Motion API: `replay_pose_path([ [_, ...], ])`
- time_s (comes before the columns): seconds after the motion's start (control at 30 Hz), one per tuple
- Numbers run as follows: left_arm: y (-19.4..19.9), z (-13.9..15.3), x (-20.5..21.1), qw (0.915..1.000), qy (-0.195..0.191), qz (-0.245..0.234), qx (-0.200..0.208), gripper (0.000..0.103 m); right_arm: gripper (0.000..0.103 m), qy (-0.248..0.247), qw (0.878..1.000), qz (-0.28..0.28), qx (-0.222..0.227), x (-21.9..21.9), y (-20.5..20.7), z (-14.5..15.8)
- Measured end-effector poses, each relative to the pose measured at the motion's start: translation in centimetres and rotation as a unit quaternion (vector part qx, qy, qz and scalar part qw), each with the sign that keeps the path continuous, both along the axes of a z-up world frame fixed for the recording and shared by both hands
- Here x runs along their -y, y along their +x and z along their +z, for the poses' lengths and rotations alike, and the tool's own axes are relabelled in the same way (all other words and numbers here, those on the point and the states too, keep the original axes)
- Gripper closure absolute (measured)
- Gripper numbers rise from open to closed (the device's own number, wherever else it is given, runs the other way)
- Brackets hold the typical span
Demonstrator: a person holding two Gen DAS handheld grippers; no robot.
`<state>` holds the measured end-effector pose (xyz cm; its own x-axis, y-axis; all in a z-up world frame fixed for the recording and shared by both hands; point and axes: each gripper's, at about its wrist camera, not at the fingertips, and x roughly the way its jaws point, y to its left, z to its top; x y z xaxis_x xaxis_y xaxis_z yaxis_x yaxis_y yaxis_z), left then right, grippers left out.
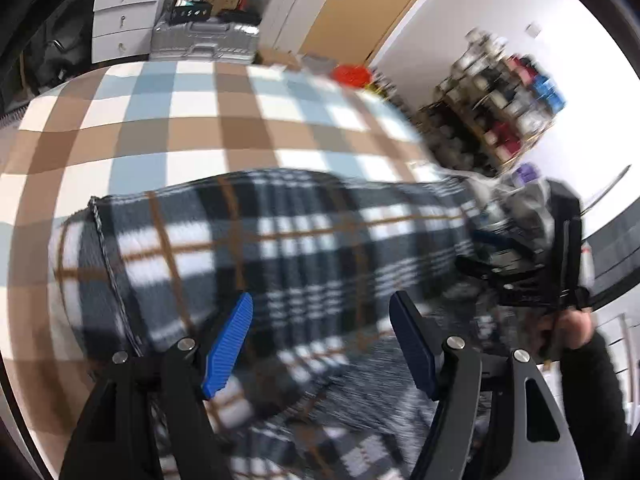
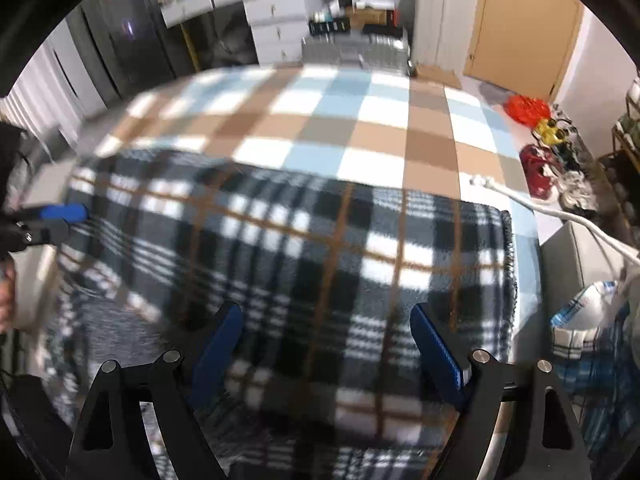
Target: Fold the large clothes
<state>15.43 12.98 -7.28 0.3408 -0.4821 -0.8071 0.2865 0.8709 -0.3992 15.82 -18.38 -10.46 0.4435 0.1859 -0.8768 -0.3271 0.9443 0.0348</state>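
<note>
Looking along the left wrist view, we count one dark plaid fleece blanket [image 1: 280,248] lying on one checked bedspread [image 1: 180,120] of brown, blue and white squares. Our left gripper [image 1: 320,344] hovers over the blanket with its two blue pads [image 1: 230,344] spread apart and nothing between them. At the right edge we see the right gripper [image 1: 520,248], blurred, at the blanket's far end. Behind the bed stand one silver suitcase [image 1: 208,38] and one white drawer unit [image 1: 120,20] with three drawers. We can read no writing.

In the right wrist view, the same blanket [image 2: 320,264] covers the near part of the bedspread [image 2: 340,120]. Our right gripper [image 2: 326,344] is also open, its pads [image 2: 438,348] wide above the fleece. The left gripper [image 2: 60,214] shows at the left edge; whether it grips here we cannot tell. One red bag [image 2: 526,108] lies on the floor.
</note>
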Motion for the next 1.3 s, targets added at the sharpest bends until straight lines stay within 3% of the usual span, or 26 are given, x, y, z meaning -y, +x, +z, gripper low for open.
replay_pose_path([
  [0.07, 1.3, -2.1, -0.2, 0.9993, 0.013, 0.012, -0.034, 0.037, 0.013, -0.003, 0.999, -0.005, -0.043, -0.2, 1.3, -2.3],
  [0.17, 2.7, -2.9, -0.5, 0.9988, 0.002, 0.014, -0.048, 0.037, 0.0, -0.01, 0.999, 0.001, -0.05, -0.9, 2.3, -3.3],
  [0.27, 3.9, -2.9, -0.4, 0.9986, -0.001, 0.009, -0.051, 0.037, 0.0, -0.034, 0.998, 0.007, -0.048, -2.0, 3.1, -3.7],
  [0.5, 6.6, -2.1, 0.3, 0.9986, 0.048, 0.006, -0.023, 0.037, 0.0, -0.009, 1.0, -0.014, -0.023, -2.1, 6.4, -3.3],
  [0.63, 8.5, -2.0, 0.4, 0.9977, 0.061, 0.021, -0.019, 0.037, 0.0, 0.018, 0.999, -0.04, -0.007, -2.0, 9.0, -2.9],
  [0.7, 8.4, -1.5, 0.4, 0.9972, 0.062, 0.028, -0.029, 0.037, 0.0, 0.059, 0.997, -0.051, -0.004, -1.1, 9.5, -2.2],
  [0.77, 7.4, -0.5, 0.5, 0.9982, 0.046, 0.028, -0.026, 0.036, 0.0, 0.1, 0.993, -0.055, 0.004, -0.3, 8.8, -1.2],
  [0.87, 3.9, 1.4, 1.4, 0.9999, -0.008, -0.014, -0.003, 0.036, 0.0, 0.152, 0.987, -0.039, 0.021, 0.2, 6.0, 0.2],
  [0.93, 2.2, 1.5, 2.2, 0.9988, -0.035, -0.033, -0.006, 0.036, 0.0, 0.162, 0.986, -0.022, 0.026, -0.2, 4.3, 0.2],
  [1.03, 1.0, -0.4, 3.4, 0.9987, -0.006, -0.044, -0.023, 0.036, 0.0, 0.113, 0.994, -0.005, 0.01, -1.8, 3.6, -1.5],
  [1.1, 1.1, -2.5, 3.6, 0.998, 0.019, -0.039, -0.046, 0.036, 0.0, 0.042, 0.999, 0.01, -0.003, -3.2, 3.4, -3.4],
  [1.2, 1.4, -3.1, 3.0, 0.9988, 0.017, -0.024, -0.039, 0.037, 0.0, -0.024, 0.999, 0.024, 0.016, -4.8, 2.7, -4.1],
  [1.3, 1.3, -2.4, 2.1, 0.9988, 0.01, -0.004, -0.048, 0.037, 0.0, -0.01, 1.0, 0.006, 0.011, -4.7, 2.2, -2.9],
])
